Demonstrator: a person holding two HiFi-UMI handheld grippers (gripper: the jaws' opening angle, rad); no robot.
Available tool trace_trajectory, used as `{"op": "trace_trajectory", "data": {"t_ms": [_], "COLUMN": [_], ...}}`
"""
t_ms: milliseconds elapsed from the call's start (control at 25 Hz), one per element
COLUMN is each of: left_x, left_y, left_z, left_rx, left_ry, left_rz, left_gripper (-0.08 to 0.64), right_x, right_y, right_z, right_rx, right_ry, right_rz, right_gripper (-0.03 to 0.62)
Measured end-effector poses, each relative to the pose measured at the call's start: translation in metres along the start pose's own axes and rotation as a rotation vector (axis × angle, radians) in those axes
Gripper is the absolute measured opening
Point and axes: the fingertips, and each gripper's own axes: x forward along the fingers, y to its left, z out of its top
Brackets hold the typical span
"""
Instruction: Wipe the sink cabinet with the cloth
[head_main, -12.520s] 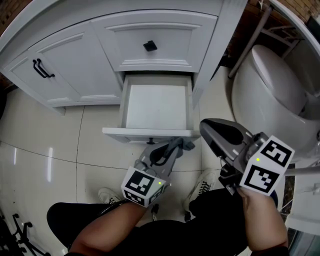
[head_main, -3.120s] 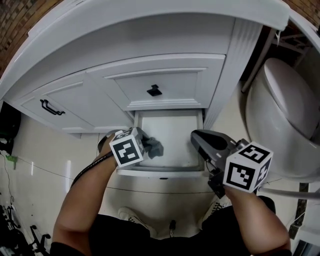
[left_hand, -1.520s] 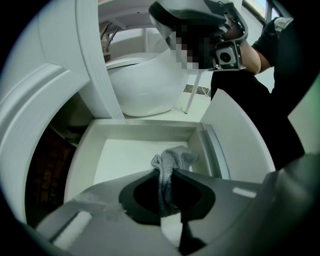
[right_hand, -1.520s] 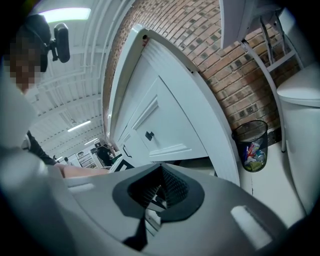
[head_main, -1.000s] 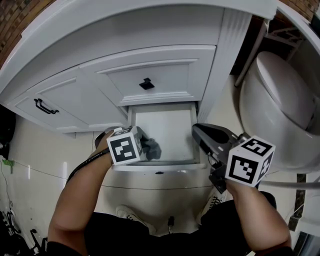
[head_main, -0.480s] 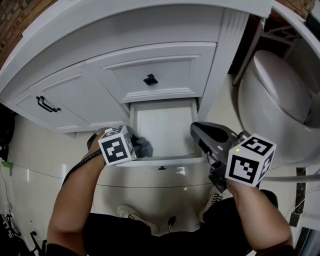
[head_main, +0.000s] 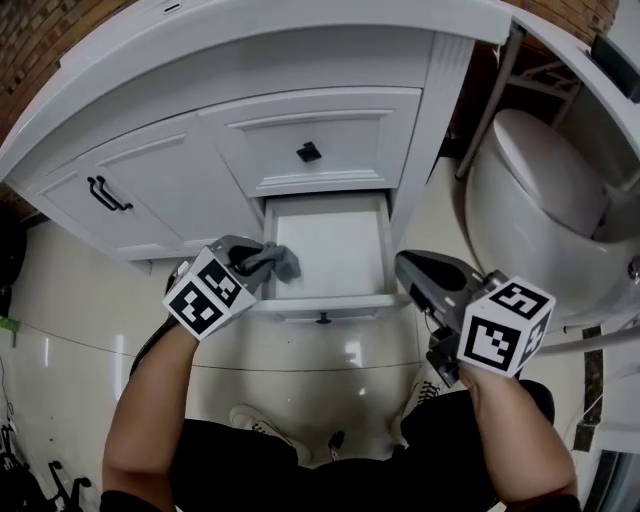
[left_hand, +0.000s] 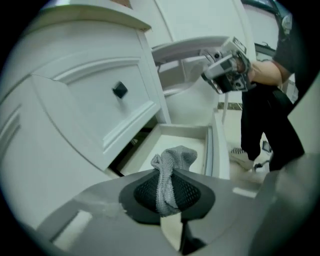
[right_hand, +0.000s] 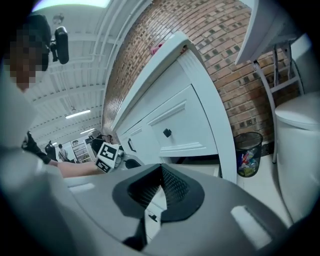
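Presently left tongs (left_hand: 167, 192) clamp the grey knitted cloth (left_hand: 174, 159) at the 9 o'clock wall of the open white bottom drawer (head_main: 330, 250); right tongs (right_hand: 160, 192) closed, empty; white sink cabinet (head_main: 330, 140) wipe judged partway, fronts probably remaining.

Grey cloth (head_main: 278, 262), white sink cabinet (head_main: 150, 185), black knob (head_main: 308, 152), red-brown brick wall (right_hand: 210, 45), cream floor tiles (head_main: 60, 300)

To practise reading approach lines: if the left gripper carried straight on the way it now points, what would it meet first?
Most likely the open drawer: the left gripper, shut on the cloth, points into it, toward its far side. Depth is unclear, so the drawer's floor could come first.
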Motion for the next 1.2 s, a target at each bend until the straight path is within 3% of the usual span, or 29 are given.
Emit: {"op": "trace_trajectory", "data": {"t_ms": [200, 320, 480, 600, 760, 920, 1200], "left_x": [-0.054, -0.081, -0.121, -0.142, -0.151, -0.161, -0.165], "left_y": [-0.006, -0.018, -0.048, -0.075, -0.108, -0.133, -0.183], "left_z": [0.029, 0.037, 0.045, 0.04, 0.023, 0.011, 0.015], "left_rx": [-0.217, -0.305, -0.406, -0.458, -0.503, -0.53, -0.453], "left_ry": [-0.244, -0.316, -0.415, -0.454, -0.483, -0.495, -0.5], "left_rz": [0.074, 0.079, 0.074, 0.1, 0.107, 0.079, 0.002], "left_gripper": [0.04, 0.04, 0.038, 0.038, 0.038, 0.038, 0.039], "right_x": [-0.022, -0.025, -0.028, -0.033, -0.052, -0.077, -0.105], "right_y": [0.014, 0.044, 0.083, 0.096, 0.108, 0.117, 0.128], "right_z": [-0.001, -0.004, -0.017, -0.026, -0.041, -0.057, -0.09], "right_rx": [-0.047, -0.086, -0.214, -0.207, -0.099, -0.121, -0.142], "right_ry": [-0.018, -0.024, 0.006, 0.007, -0.015, -0.011, 0.012], "right_rz": [-0.018, 0.033, 0.065, 0.061, 0.052, 0.004, -0.019], "right_gripper": [0.003, 0.003, 0.003, 0.003, 0.003, 0.003, 0.003]}}
